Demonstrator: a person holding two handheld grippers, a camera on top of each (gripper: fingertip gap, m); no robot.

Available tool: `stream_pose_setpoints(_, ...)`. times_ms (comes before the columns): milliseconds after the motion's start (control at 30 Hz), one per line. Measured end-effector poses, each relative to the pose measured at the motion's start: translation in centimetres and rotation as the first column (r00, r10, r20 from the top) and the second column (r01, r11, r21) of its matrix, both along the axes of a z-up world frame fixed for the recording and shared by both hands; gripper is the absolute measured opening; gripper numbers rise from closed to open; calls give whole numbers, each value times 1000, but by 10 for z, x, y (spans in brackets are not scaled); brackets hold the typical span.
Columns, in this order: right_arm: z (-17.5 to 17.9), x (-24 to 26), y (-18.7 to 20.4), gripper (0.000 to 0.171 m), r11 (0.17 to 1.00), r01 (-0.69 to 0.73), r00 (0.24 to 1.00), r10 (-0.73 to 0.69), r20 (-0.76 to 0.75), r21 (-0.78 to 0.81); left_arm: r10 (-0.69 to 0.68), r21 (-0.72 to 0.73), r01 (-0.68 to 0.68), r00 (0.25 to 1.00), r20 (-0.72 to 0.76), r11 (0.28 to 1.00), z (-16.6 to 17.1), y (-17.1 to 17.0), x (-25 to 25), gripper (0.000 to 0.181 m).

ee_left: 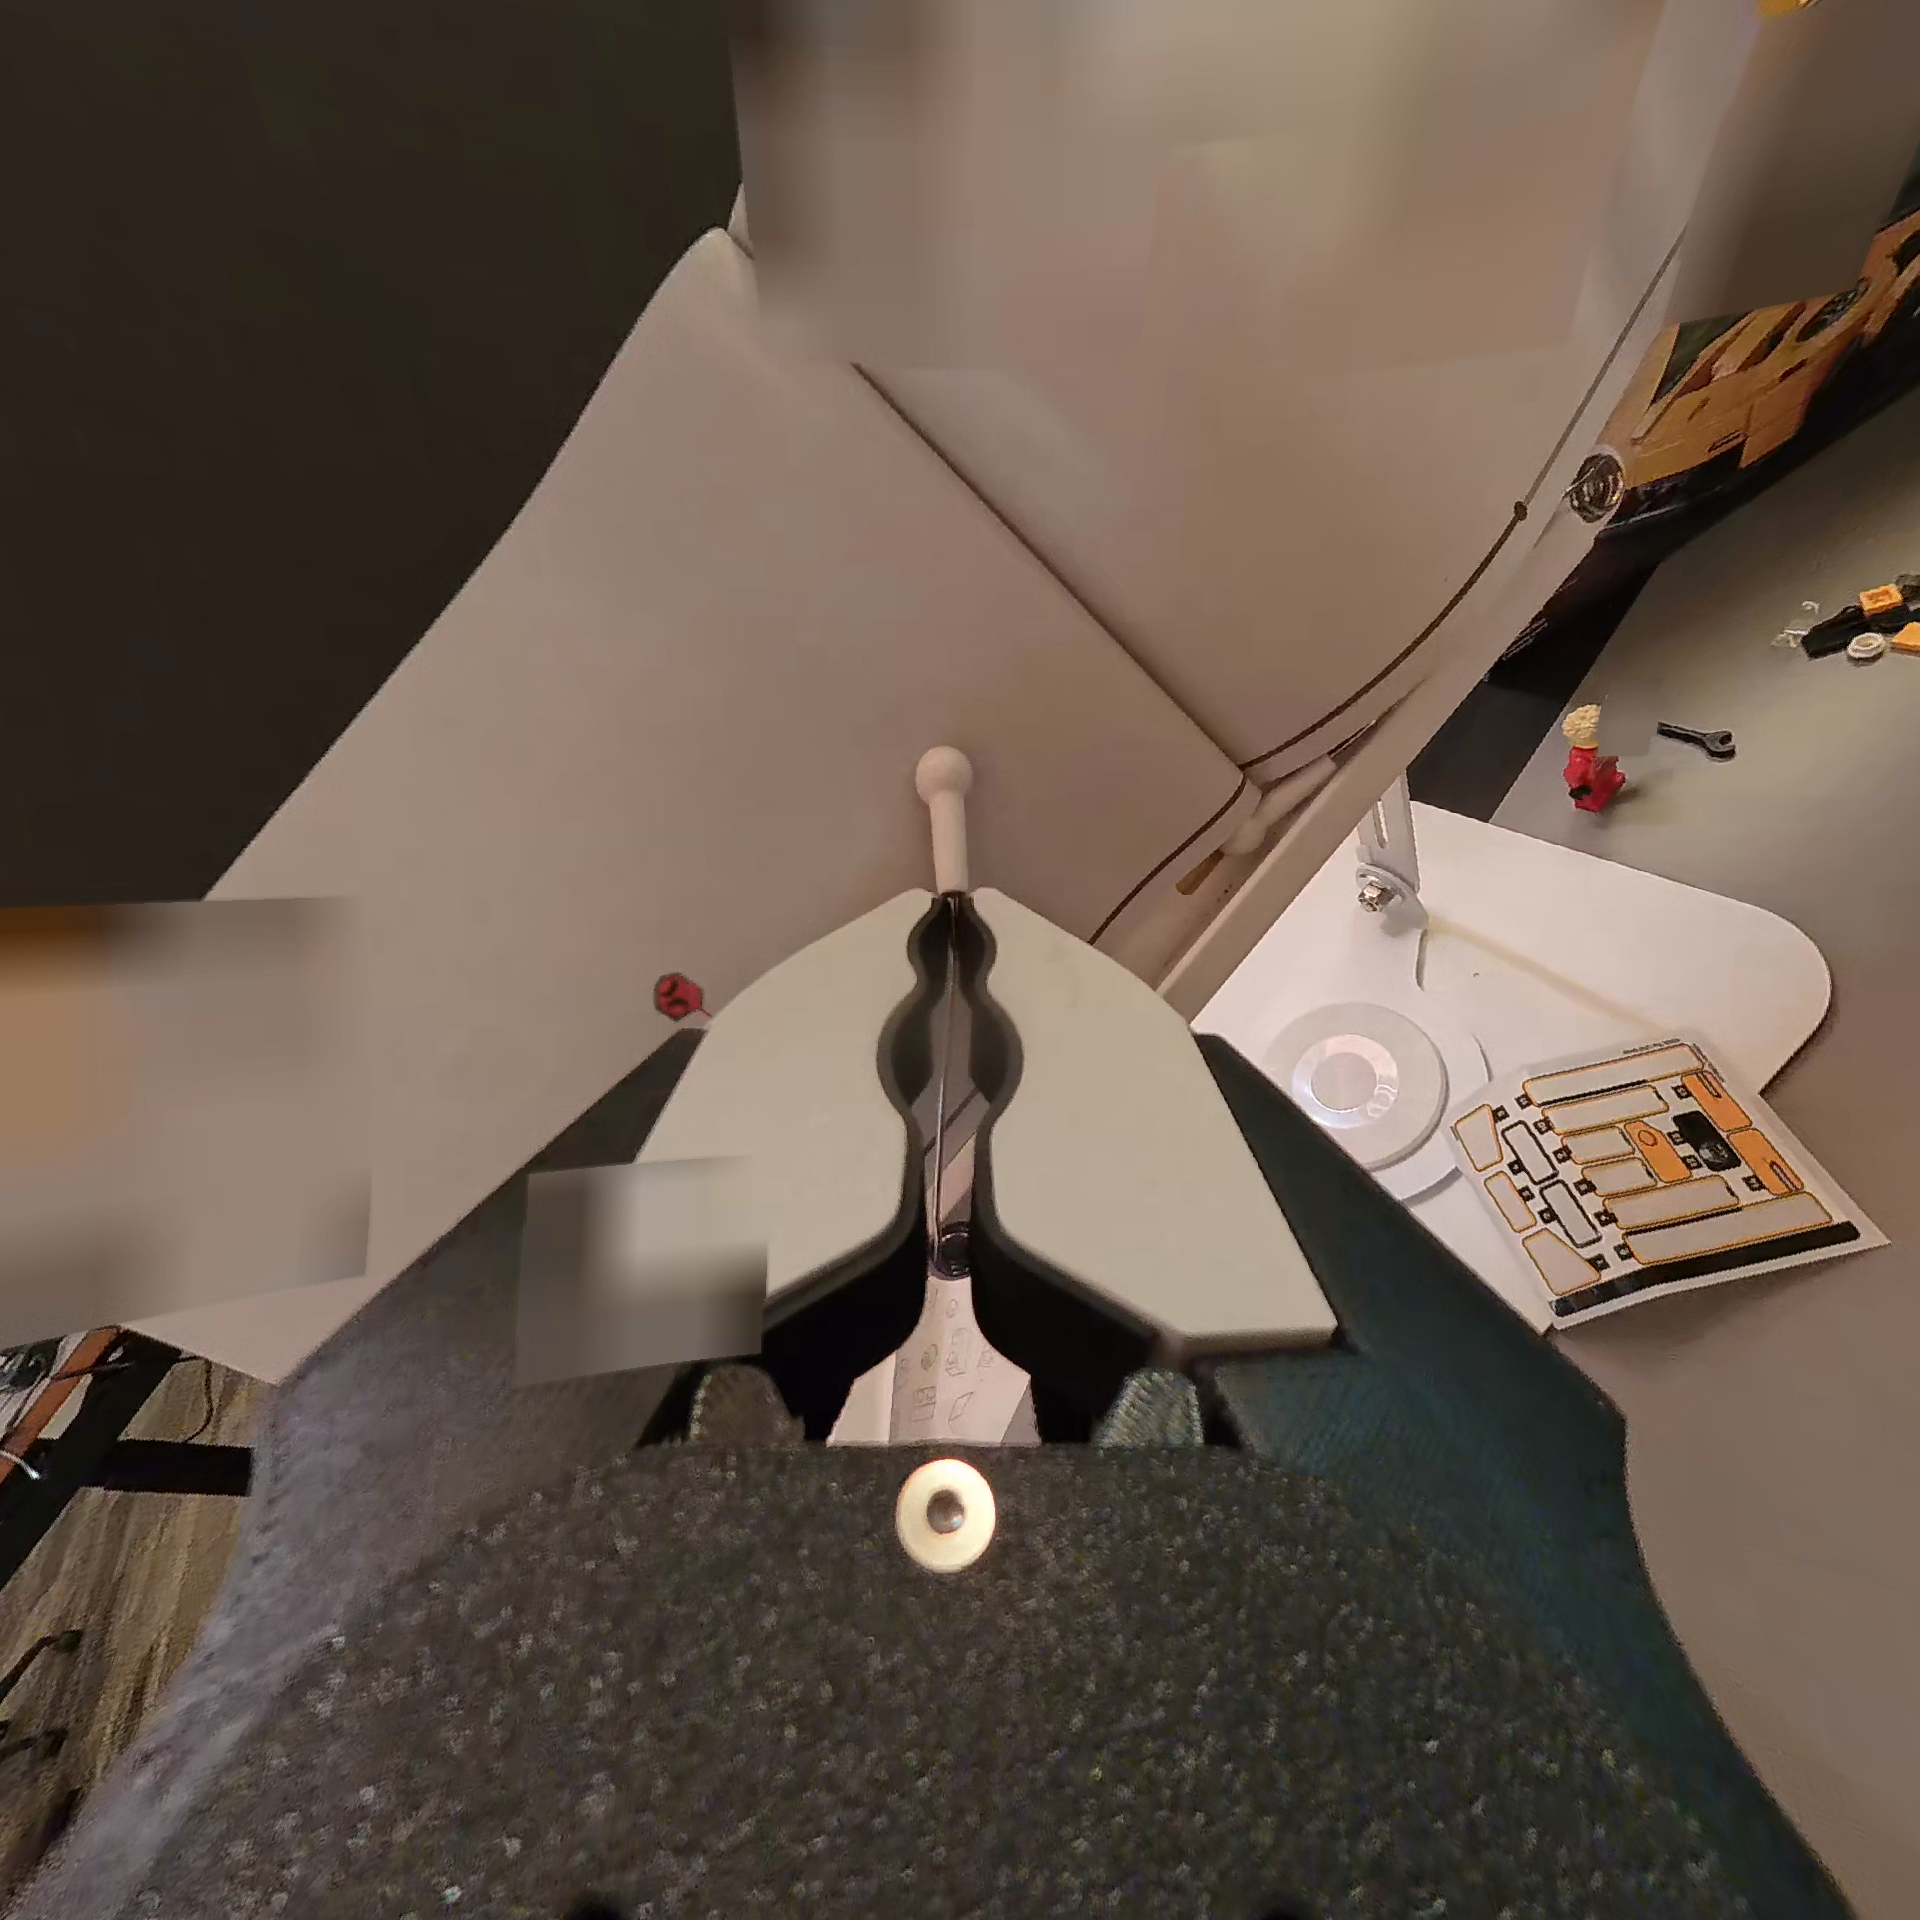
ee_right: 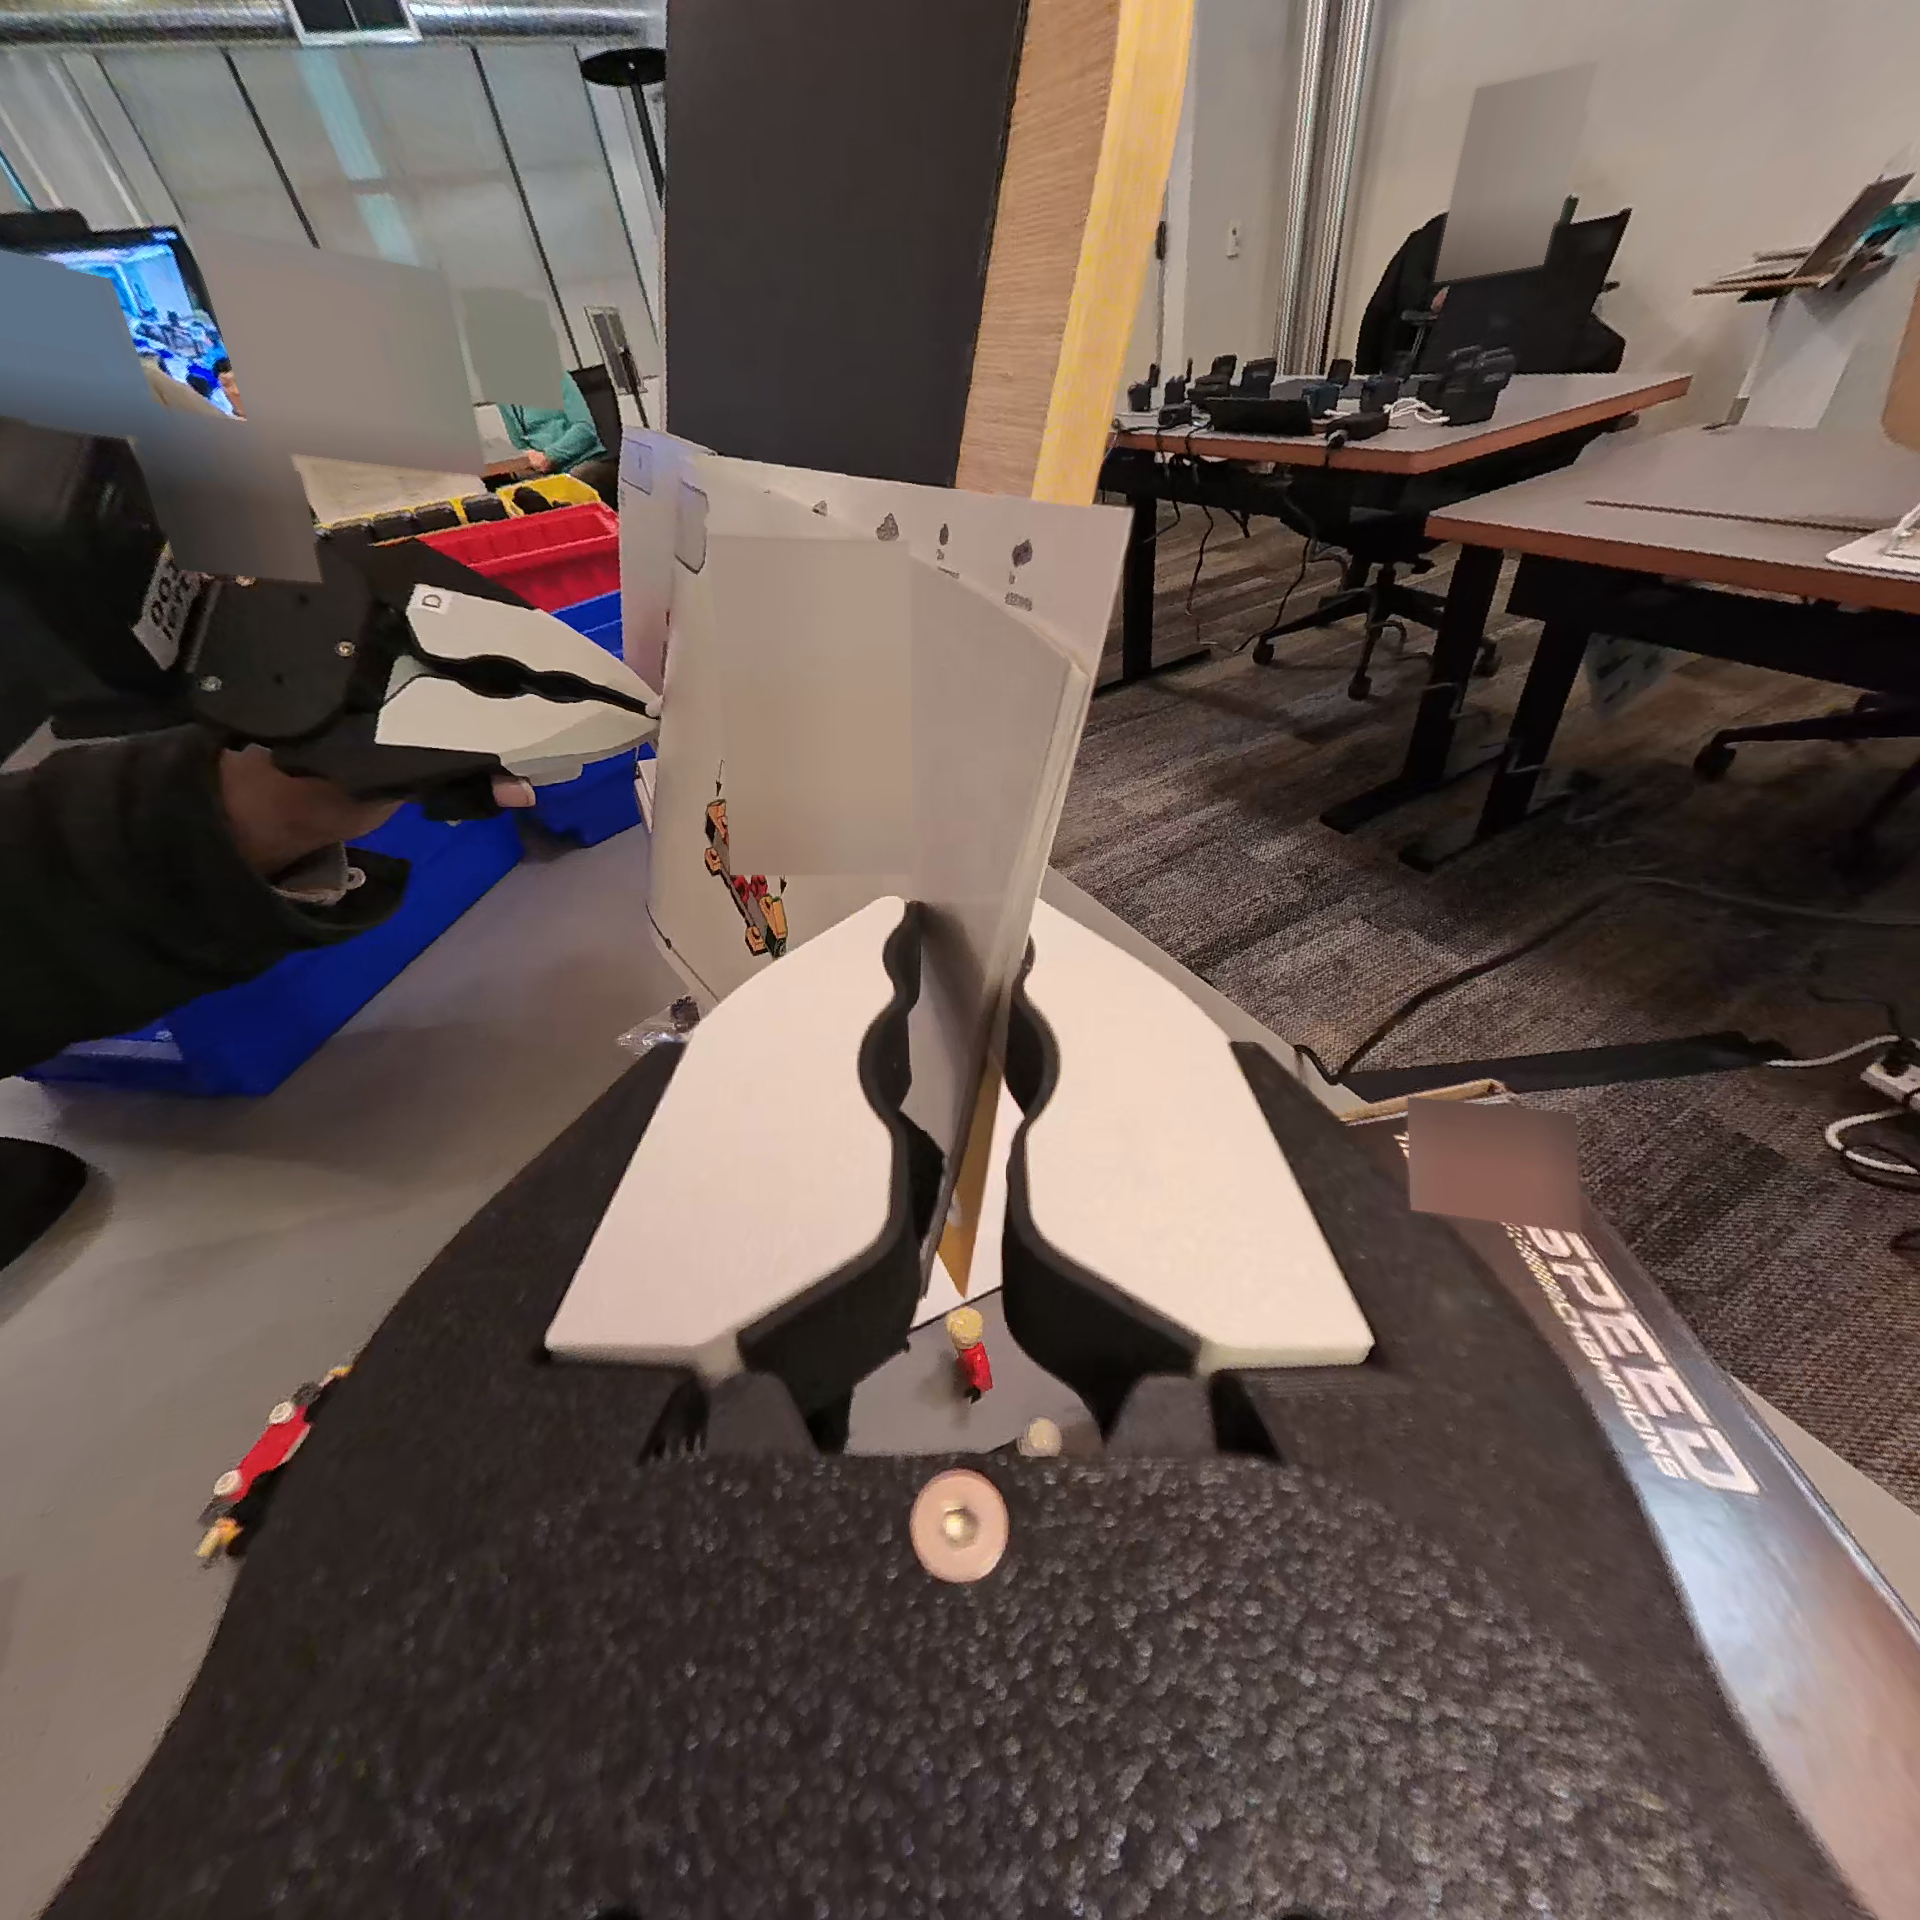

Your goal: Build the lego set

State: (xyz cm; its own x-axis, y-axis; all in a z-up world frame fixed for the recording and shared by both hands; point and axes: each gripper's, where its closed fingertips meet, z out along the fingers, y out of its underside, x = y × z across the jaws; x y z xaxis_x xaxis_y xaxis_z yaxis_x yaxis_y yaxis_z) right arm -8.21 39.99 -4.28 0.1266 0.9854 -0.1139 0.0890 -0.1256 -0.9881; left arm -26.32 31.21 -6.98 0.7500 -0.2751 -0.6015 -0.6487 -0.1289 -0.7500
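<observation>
My jaws: left gripper (ee_right: 649, 709) pinched on one page; right gripper (ee_right: 961, 940) clamped on the booklet (ee_right: 883, 707) edge. Thin, floppy, tearable; hold near the spine.

Just right of your right tongs (ee_right: 961, 925), the dark box (ee_right: 1662, 1403) carries large white lettering along its side. Your left tongs (ee_right: 649, 709) bear a white printed label (ee_right: 166, 613) on the black body and a single character on the upper finger. The instruction booklet (ee_right: 883, 675) pinched in both tongs has print too fine to read. So does the sticker sheet (ee_left: 1652, 1174), right of your left tongs.
</observation>
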Motion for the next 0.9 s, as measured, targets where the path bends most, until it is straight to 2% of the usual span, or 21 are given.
stream_pose_setpoints(200, 1, -4, 15, 11, 999, -28, 1000, 29, 13, -43, 5, -2, -5, 1000, -1, 1000, -1, 1, 3, 1)
stream_pose_setpoints(567, 0, -6, 21, 12, 1000, 21, 999, -20, 30, -19, -1, 1, 1, 1000, -6, 1000, 0, -1, 5, 1)
stream_pose_setpoints(733, 1, -2, 21, 20, 999, 48, 999, -47, 21, -21, 72, 5, -72, 994, -86, 997, -1, -3, 4, 1)
stream_pose_setpoints(833, 10, 8, 21, 23, 995, 100, 995, -100, -30, -7, 122, -33, -126, 988, -97, 991, 0, -5, 4, 1)
stream_pose_setpoints(900, 16, 22, 23, 27, 979, 197, 980, -196, -33, 42, 141, -24, -144, 985, -97, 989, 4, -9, 3, 2)
